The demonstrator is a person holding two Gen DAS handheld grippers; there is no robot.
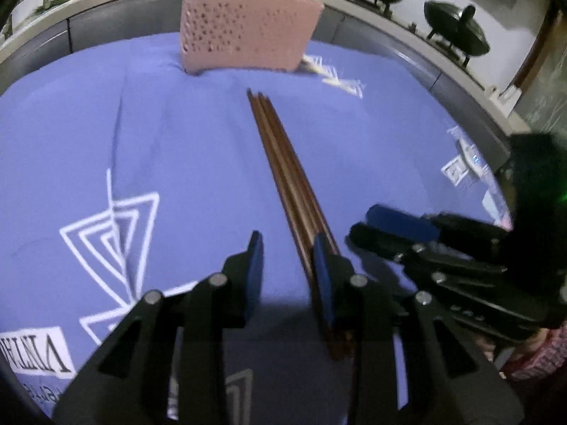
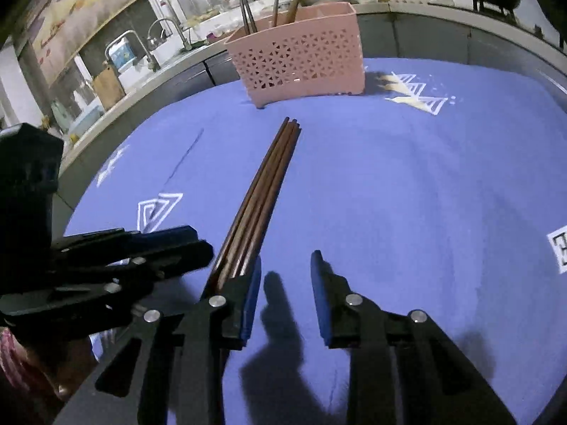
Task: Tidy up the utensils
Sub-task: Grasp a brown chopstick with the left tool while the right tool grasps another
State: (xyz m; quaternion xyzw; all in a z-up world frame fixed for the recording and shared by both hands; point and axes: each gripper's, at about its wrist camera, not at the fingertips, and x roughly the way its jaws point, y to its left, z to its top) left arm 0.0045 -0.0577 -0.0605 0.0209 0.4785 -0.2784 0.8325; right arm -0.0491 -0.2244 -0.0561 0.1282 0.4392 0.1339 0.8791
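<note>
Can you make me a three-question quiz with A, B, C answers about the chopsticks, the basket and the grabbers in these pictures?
1. Where do the brown chopsticks lie?
A. inside the basket
B. flat on the blue tablecloth, between the two grippers
C. on the stove

2. What colour is the utensil basket?
A. pink
B. green
C. yellow

3. How does the left gripper stand?
A. shut tight on a spoon
B. open, fingers apart, holding nothing
C. inside the basket

Answers:
1 B, the bundle rests on the cloth, its far tips pointing toward the basket, with the left gripper on one side and the right gripper on the other.
2 A, its perforated walls are pink in both views.
3 B, blue cloth shows between its fingers, and the chopsticks lie beside its right finger, outside the gap.
</note>
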